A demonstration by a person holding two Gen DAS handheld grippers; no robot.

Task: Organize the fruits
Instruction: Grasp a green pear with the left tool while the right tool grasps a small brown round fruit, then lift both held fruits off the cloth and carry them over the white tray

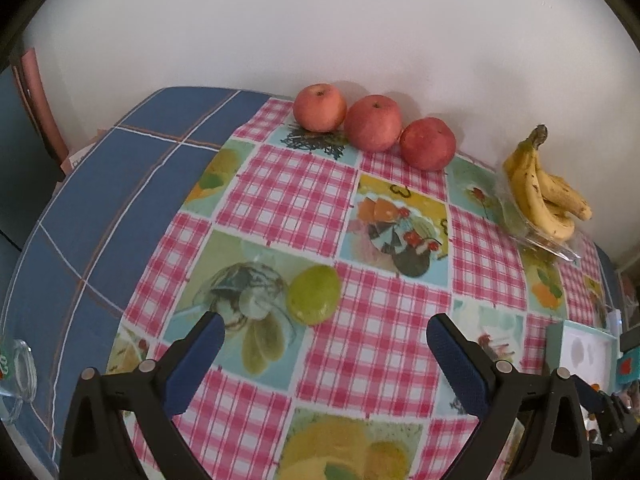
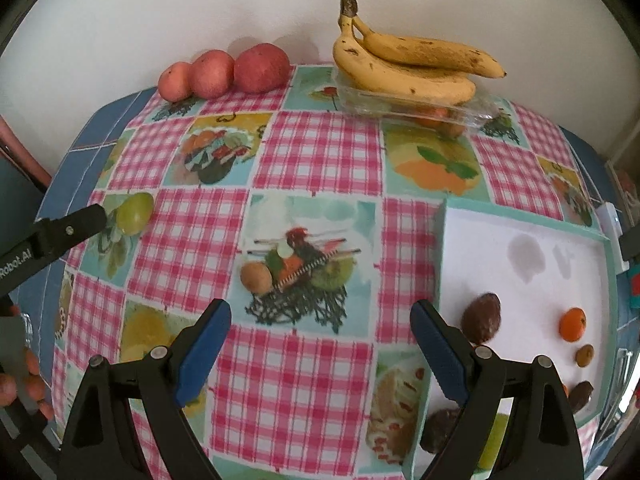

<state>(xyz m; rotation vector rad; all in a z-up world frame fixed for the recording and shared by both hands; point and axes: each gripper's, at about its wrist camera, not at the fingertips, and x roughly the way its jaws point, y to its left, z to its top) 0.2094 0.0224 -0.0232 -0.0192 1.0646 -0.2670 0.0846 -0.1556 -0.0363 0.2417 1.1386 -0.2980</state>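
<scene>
the fruits lie scattered on a table under a pink checked tablecloth (image 2: 320,152) printed with fruit pictures. a green pear (image 1: 314,294) rests on the cloth just ahead of the left gripper (image 1: 324,328), whose blue-padded jaws stand wide apart with nothing between them. beside the pear is the cloth's printed picture, hard to tell from a clear wrapper. three red apples (image 1: 374,128) sit in a touching row along the far edge by the white wall (image 1: 320,20). to their right a bunch of bananas (image 2: 408,64) lies on top of a clear plastic container (image 2: 420,110) that holds something orange.

the right gripper (image 2: 322,324) hangs over the cloth, its jaws spread wide and empty. a small round brownish fruit (image 2: 257,277) lies on the cloth just ahead of it. to the right sits a white tray (image 2: 480,232) with a teal rim; in it are a dark brown fruit (image 2: 481,317), a small orange fruit (image 2: 573,324) and further small brown pieces. the left gripper's black finger reaches in from the left edge of the right wrist view, near the pear.
</scene>
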